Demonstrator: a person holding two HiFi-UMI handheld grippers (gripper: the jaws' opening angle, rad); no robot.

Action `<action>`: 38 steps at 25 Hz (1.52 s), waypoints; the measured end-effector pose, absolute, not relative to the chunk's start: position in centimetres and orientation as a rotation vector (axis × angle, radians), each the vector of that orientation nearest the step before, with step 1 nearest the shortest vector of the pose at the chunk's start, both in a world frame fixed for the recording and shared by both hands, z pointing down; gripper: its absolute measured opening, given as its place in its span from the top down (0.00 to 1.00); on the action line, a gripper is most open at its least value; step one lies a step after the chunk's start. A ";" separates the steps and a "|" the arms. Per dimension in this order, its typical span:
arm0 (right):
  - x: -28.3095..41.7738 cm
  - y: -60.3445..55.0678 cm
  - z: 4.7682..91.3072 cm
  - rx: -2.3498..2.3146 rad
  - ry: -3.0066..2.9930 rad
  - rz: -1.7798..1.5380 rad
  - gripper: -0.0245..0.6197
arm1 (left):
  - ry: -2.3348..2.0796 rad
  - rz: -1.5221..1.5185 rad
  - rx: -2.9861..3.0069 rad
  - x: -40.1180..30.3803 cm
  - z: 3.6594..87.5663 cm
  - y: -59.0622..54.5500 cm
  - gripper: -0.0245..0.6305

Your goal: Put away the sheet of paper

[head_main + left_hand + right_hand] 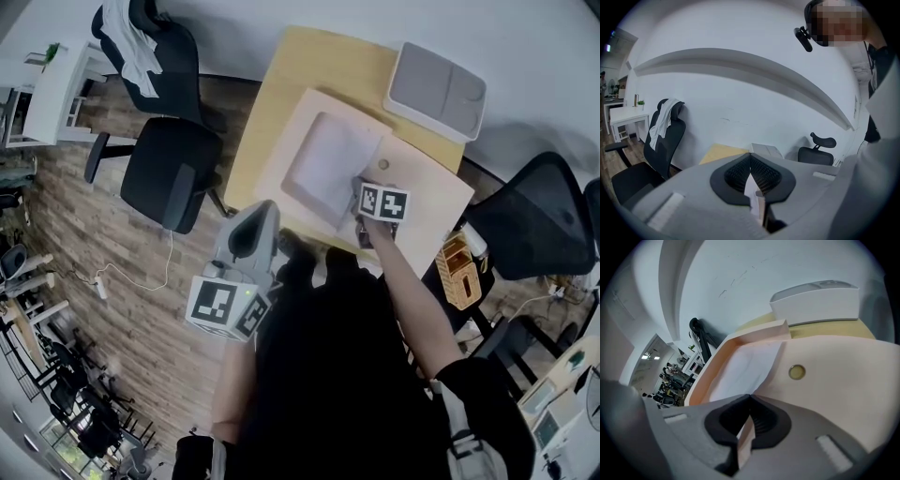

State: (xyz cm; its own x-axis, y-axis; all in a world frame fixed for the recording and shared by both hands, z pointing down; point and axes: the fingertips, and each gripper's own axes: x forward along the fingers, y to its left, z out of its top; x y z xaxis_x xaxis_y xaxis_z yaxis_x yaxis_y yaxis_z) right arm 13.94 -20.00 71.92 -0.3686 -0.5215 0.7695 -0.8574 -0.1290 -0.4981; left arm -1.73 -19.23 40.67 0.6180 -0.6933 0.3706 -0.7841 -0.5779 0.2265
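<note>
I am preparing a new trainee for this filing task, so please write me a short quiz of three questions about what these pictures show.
1. True or false: the white sheet of paper lies in the open pale pink cardboard folder.
2. Which gripper reaches over that folder? A. the left one B. the right one C. both
3. Fill in: the small round brass-coloured button sits on the folder's ____.

Key: 1 true; 2 B, the right gripper; 3 flap.

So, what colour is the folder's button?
Button: dull gold, best in right gripper view.
</note>
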 end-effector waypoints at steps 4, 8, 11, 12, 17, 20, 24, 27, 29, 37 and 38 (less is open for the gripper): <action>13.7 -19.9 72.0 1.516 -1.845 1.494 0.96 | -1.195 0.345 2.465 -1.9 40.5 -19.3 0.95; 13.3 -19.9 72.0 1.489 -1.894 1.488 0.96 | -1.193 0.348 2.468 -1.9 40.8 -19.2 0.95; 13.4 -19.7 72.0 1.483 -1.901 1.487 0.90 | -1.191 0.347 2.474 -1.8 40.8 -18.9 0.95; 13.4 -19.6 72.0 1.482 -1.900 1.486 0.90 | -1.191 0.348 2.475 -1.7 40.8 -18.8 0.95; 13.7 -18.9 72.0 1.496 -1.886 1.480 0.88 | -1.189 0.352 2.475 -1.8 40.8 -18.2 0.95; 14.2 -18.4 71.7 1.518 -1.882 1.479 0.88 | -1.180 0.363 2.469 -1.6 41.1 -17.5 0.95; 15.1 -17.7 70.8 1.567 -1.884 1.485 0.88 | -1.153 0.384 2.461 -1.4 41.7 -16.7 0.95; 16.1 -17.1 69.8 1.623 -1.891 1.464 0.89 | -1.124 0.387 2.473 -1.2 42.1 -16.0 0.95; 16.5 -16.4 68.7 1.673 -1.891 1.449 0.89 | -1.093 0.387 2.488 -1.4 42.0 -15.4 0.95; 16.1 -13.0 62.0 1.921 -1.920 1.296 0.91 | -0.899 0.358 2.613 -3.1 40.7 -14.0 0.95; 15.7 -12.3 61.0 1.952 -1.922 1.268 0.91 | -0.865 0.354 2.632 -3.5 40.5 -13.6 0.95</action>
State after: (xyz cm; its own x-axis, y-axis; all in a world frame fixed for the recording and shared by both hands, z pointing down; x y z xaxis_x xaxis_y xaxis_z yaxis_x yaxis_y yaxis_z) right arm 15.73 -12.28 61.03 -0.1593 -0.7687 0.6195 -0.8720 -0.1847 -0.4534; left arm -3.54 -13.57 40.53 0.7826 -0.5231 0.3375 -0.6097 -0.7535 0.2458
